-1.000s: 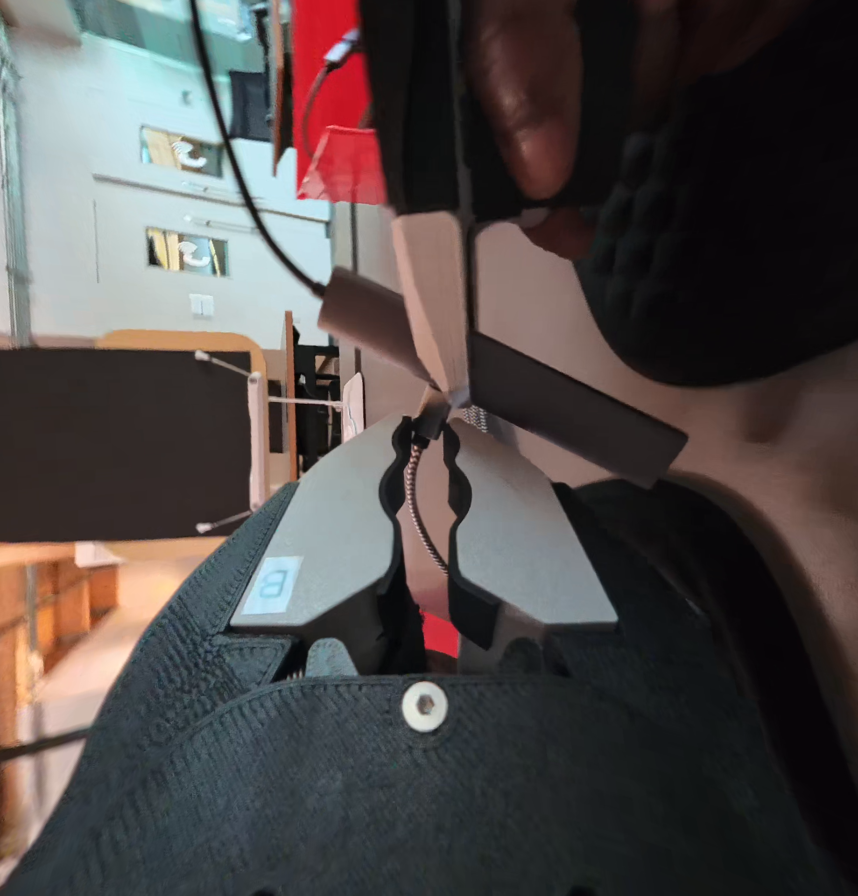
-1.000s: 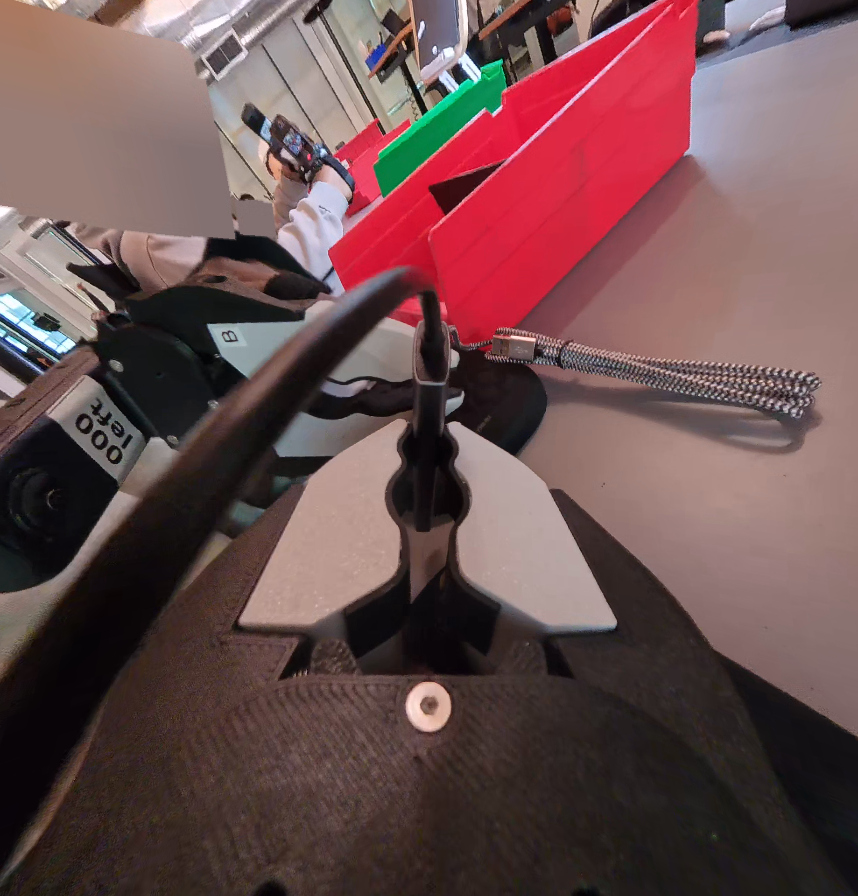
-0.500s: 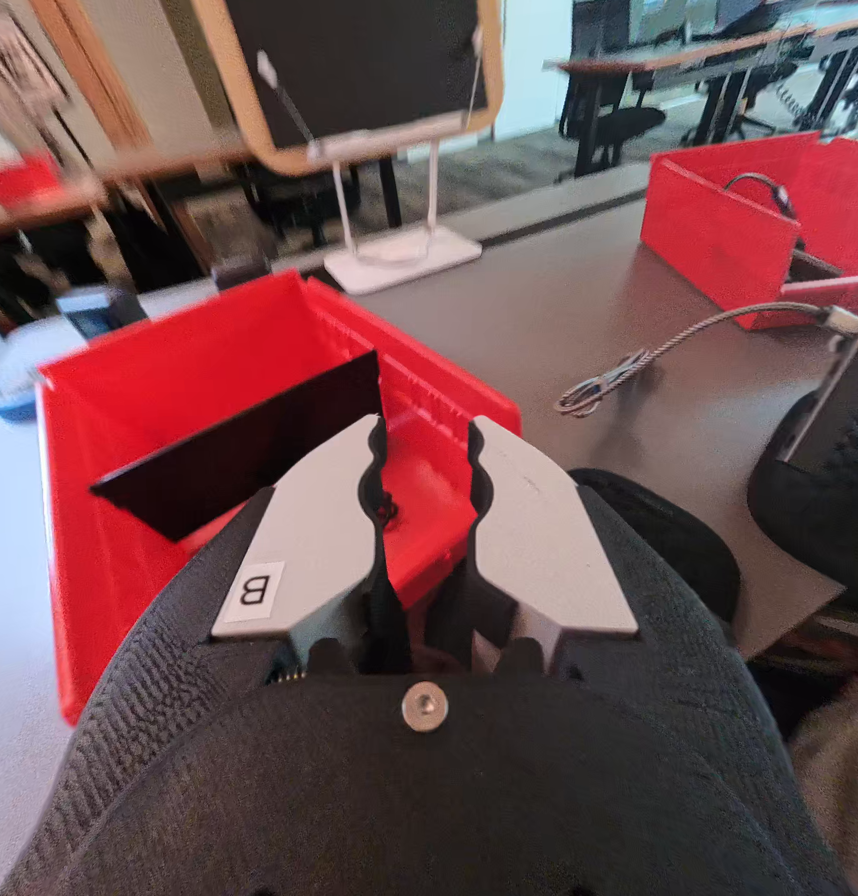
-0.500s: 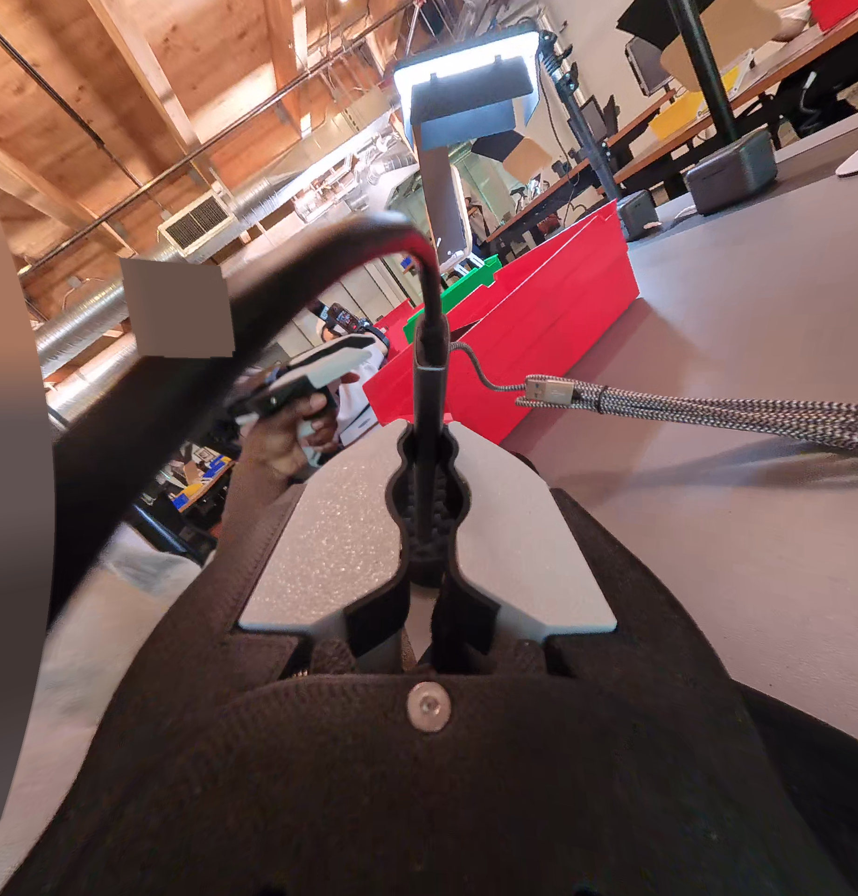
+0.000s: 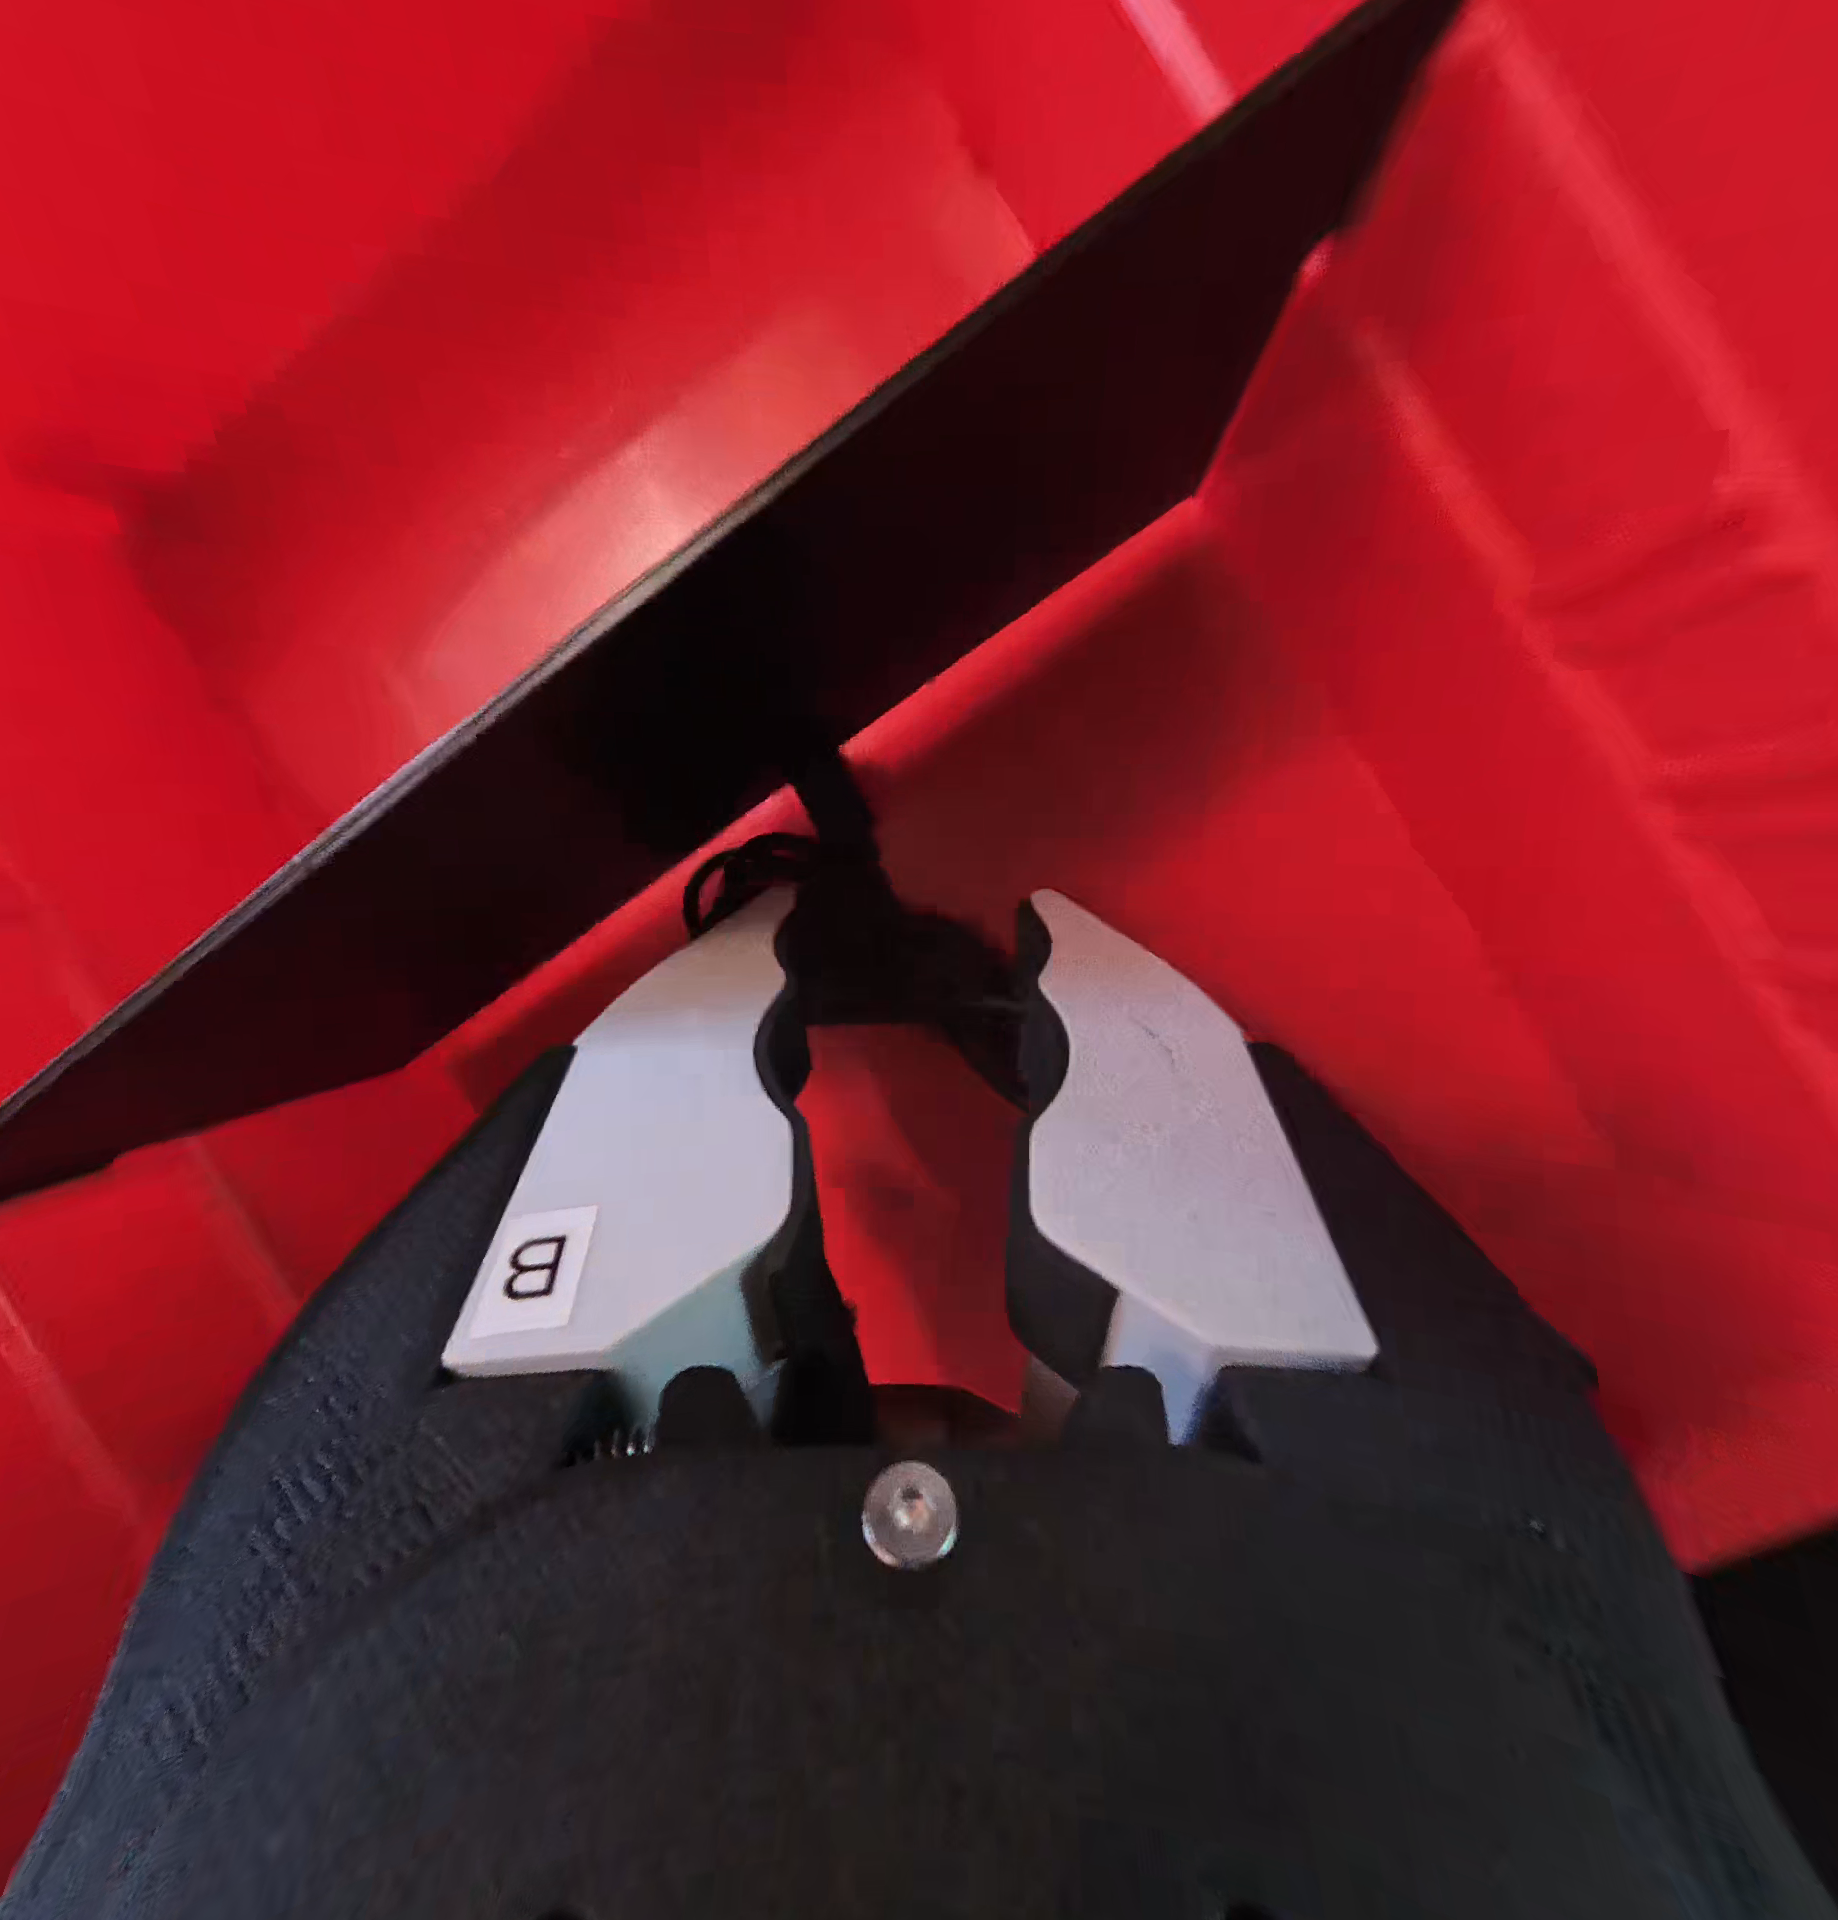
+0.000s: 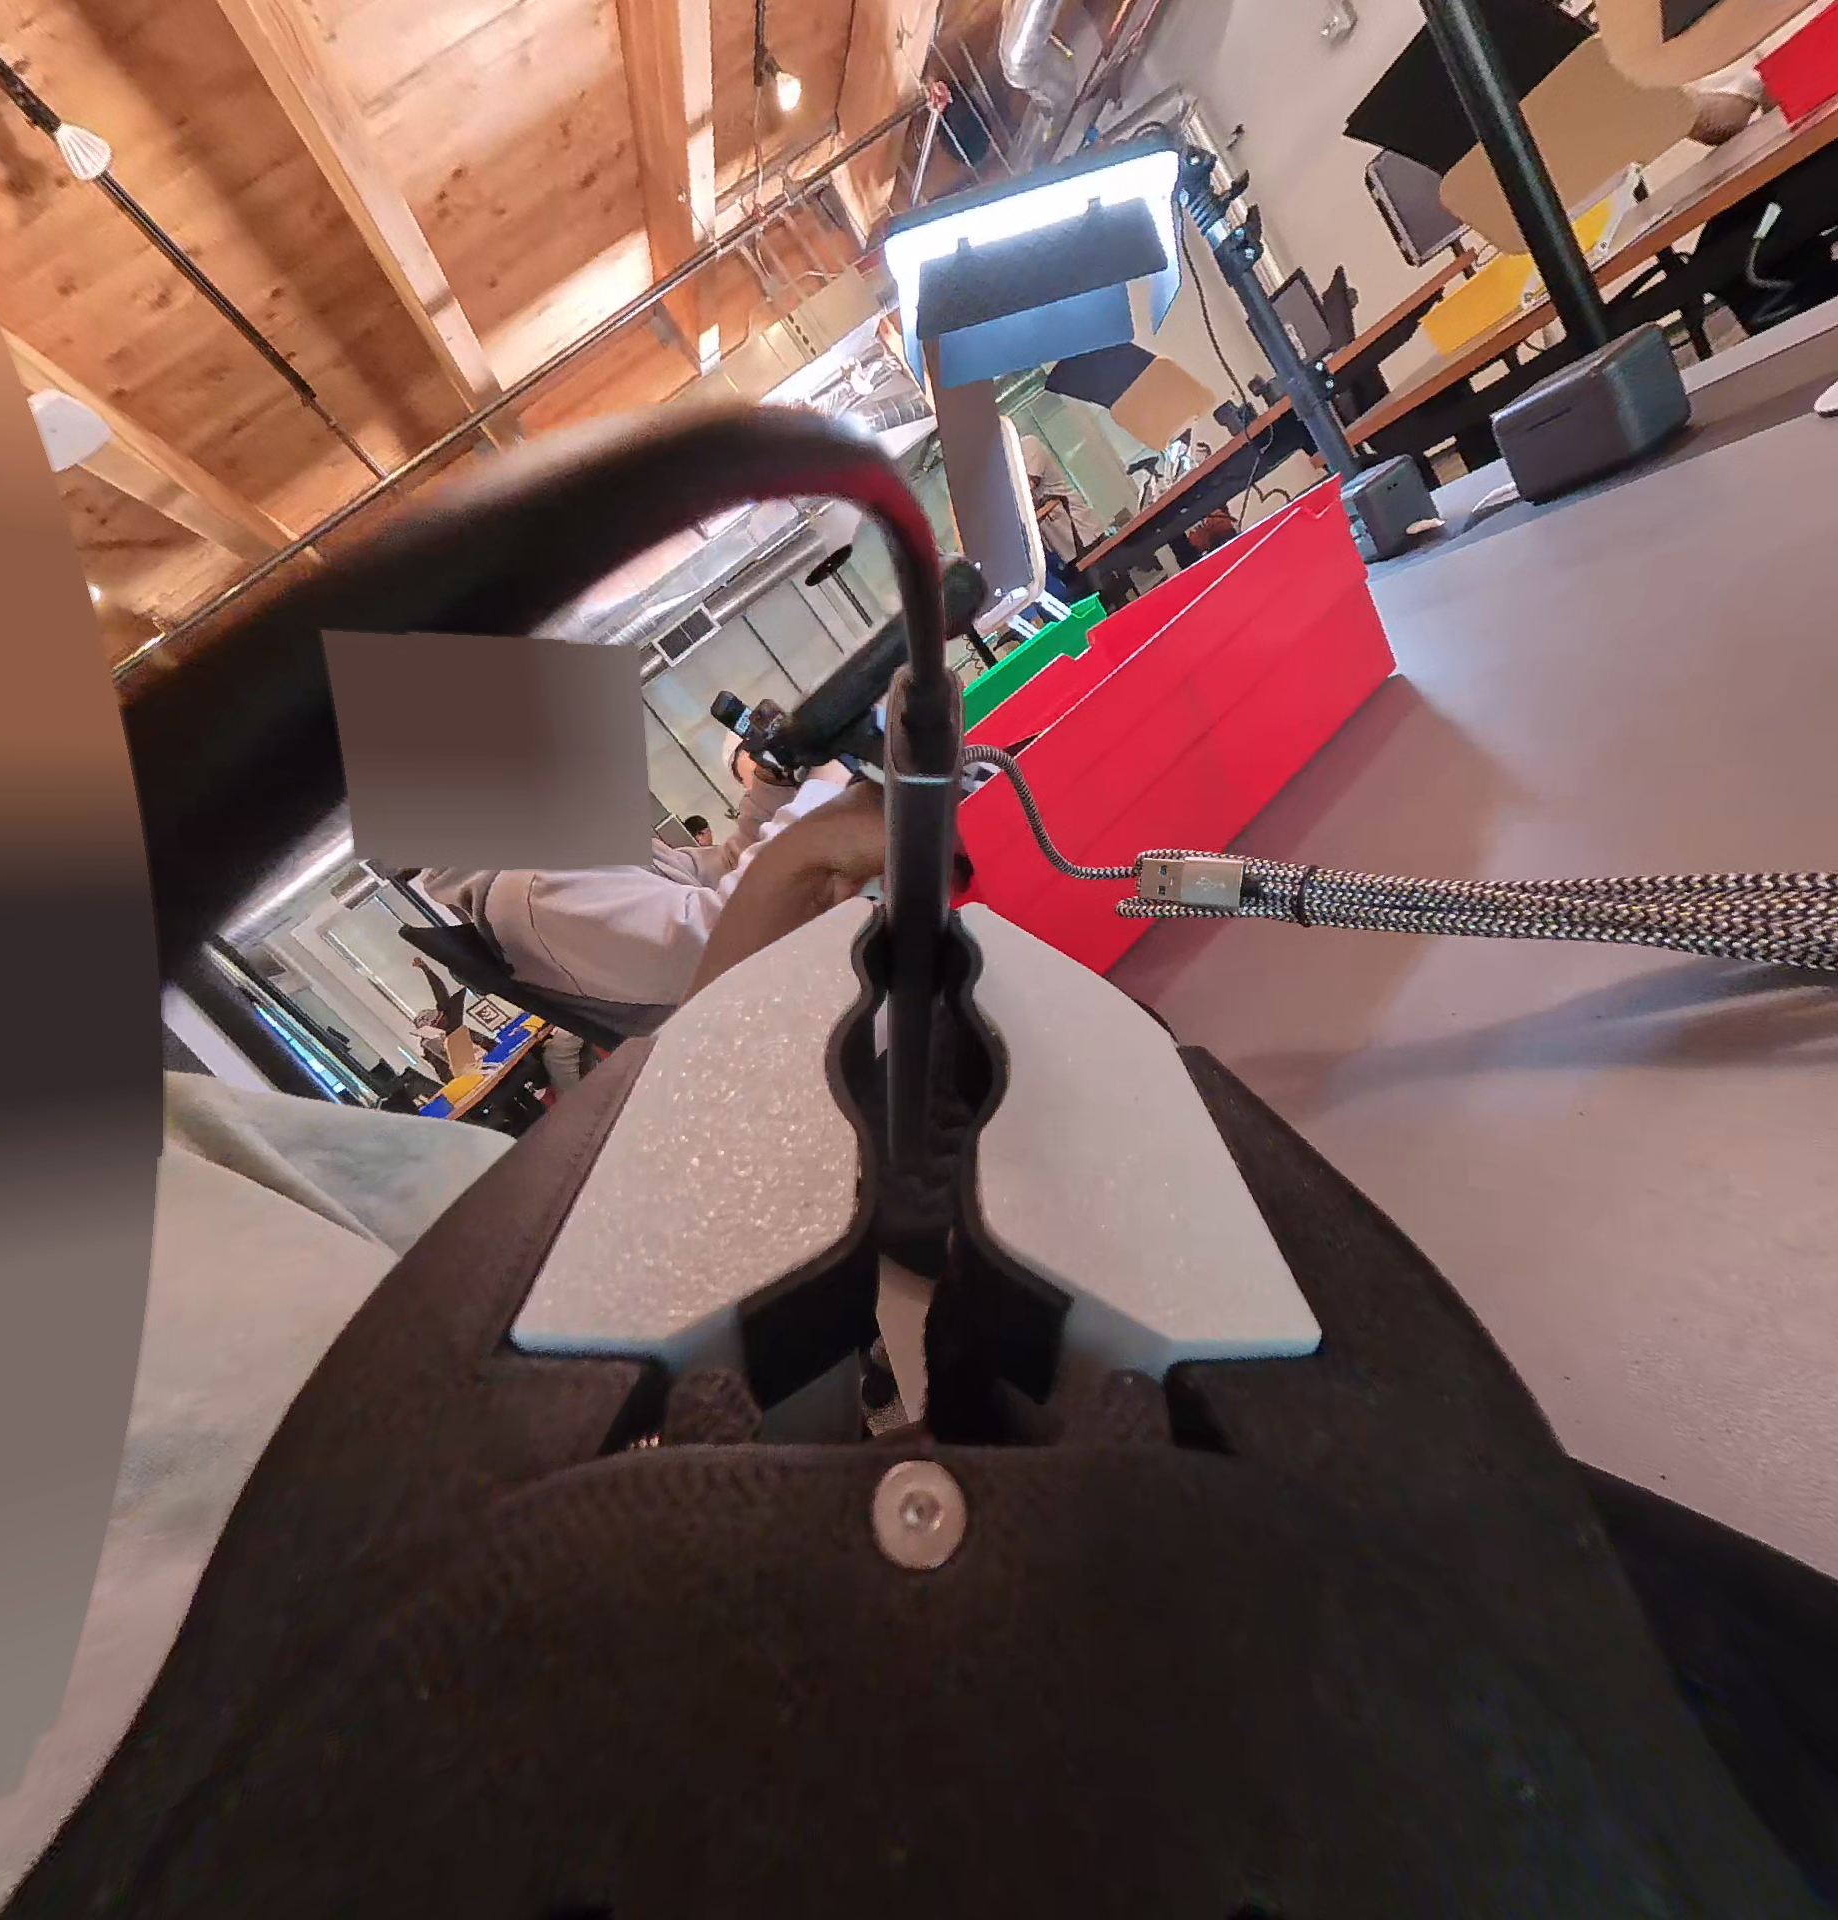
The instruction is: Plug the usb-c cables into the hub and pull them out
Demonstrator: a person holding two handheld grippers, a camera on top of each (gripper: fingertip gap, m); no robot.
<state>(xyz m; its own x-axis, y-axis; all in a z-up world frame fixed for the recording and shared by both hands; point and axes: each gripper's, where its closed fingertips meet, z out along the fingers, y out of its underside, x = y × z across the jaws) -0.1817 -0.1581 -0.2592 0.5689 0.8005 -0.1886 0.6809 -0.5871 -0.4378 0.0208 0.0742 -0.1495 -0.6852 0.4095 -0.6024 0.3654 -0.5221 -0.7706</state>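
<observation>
My right gripper (image 6: 920, 935) is clamped on one slim dark hub (image 6: 917, 894), held edge-on with its black lead (image 6: 582, 488) arching left. Beyond lies one braided cable (image 6: 1517, 899) on the matte grey table (image 6: 1517, 1195), then one red bin (image 6: 1185, 748). My left gripper (image 5: 910, 925), spread apart, has dropped into a glossy red bin (image 5: 1517, 727) since half a second ago, tips around a tangled black cable (image 5: 853, 904) by one flat black divider (image 5: 686, 727).

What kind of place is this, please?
Probably a shared workshop or lab: wooden ceiling beams with exposed ducts, a studio light on a stand, and long tables carrying red bins.
</observation>
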